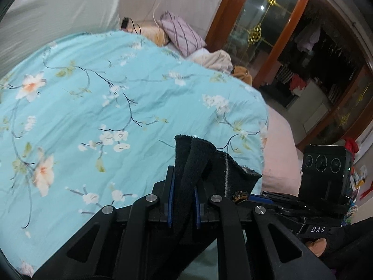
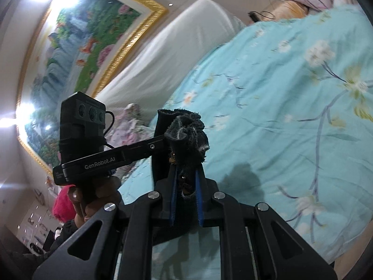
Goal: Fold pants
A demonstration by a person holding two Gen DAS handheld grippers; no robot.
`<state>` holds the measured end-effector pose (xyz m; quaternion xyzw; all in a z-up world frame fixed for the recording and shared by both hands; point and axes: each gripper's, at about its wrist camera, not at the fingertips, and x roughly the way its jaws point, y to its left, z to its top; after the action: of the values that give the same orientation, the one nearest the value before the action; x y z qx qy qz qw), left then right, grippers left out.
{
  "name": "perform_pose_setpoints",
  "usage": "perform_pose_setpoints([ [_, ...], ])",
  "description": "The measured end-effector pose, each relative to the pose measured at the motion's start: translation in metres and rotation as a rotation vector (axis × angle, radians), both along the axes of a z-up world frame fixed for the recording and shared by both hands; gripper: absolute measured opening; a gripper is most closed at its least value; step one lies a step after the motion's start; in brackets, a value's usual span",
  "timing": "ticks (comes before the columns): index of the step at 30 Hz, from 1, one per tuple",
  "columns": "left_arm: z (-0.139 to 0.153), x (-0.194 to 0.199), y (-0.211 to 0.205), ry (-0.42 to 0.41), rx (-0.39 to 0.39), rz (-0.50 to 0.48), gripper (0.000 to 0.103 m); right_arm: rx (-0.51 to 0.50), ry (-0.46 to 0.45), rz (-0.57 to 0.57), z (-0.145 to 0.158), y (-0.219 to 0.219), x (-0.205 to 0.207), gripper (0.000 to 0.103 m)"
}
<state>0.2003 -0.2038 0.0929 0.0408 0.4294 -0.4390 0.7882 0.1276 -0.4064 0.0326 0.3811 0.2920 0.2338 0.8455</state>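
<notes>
The black pants point(image 1: 198, 161) are pinched between the blue pads of my left gripper point(image 1: 183, 200), raised above the bed. A fold of dark cloth sticks up past the fingertips. My right gripper point(image 2: 185, 198) is also shut on a bunched edge of the black pants point(image 2: 186, 133), with the frayed hem sticking out above the fingertips. The two grippers are close together: the right gripper shows in the left wrist view point(image 1: 324, 177), and the left gripper point(image 2: 105, 158) shows in the right wrist view. Most of the pants hangs below, out of sight.
A bed with a turquoise floral cover point(image 1: 105, 93) lies under both grippers. Pillows point(image 1: 181, 32) and a beige blanket point(image 1: 216, 60) lie at its head. A white mattress point(image 2: 174, 51) leans on the wall under a framed picture point(image 2: 77, 46). A wooden glass door point(image 1: 261, 23) stands to the right.
</notes>
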Motion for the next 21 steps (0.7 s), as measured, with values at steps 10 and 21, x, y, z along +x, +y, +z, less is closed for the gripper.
perform_pose_setpoints([
  [10, 0.023, -0.028, 0.074, -0.037, -0.122, 0.103, 0.012, 0.01, -0.118, 0.173, 0.03, 0.052, -0.009, 0.015],
  [21, 0.011, -0.049, 0.156, -0.034, -0.195, 0.233, 0.012, -0.027, -0.123, 0.359, 0.033, 0.118, -0.001, 0.015],
])
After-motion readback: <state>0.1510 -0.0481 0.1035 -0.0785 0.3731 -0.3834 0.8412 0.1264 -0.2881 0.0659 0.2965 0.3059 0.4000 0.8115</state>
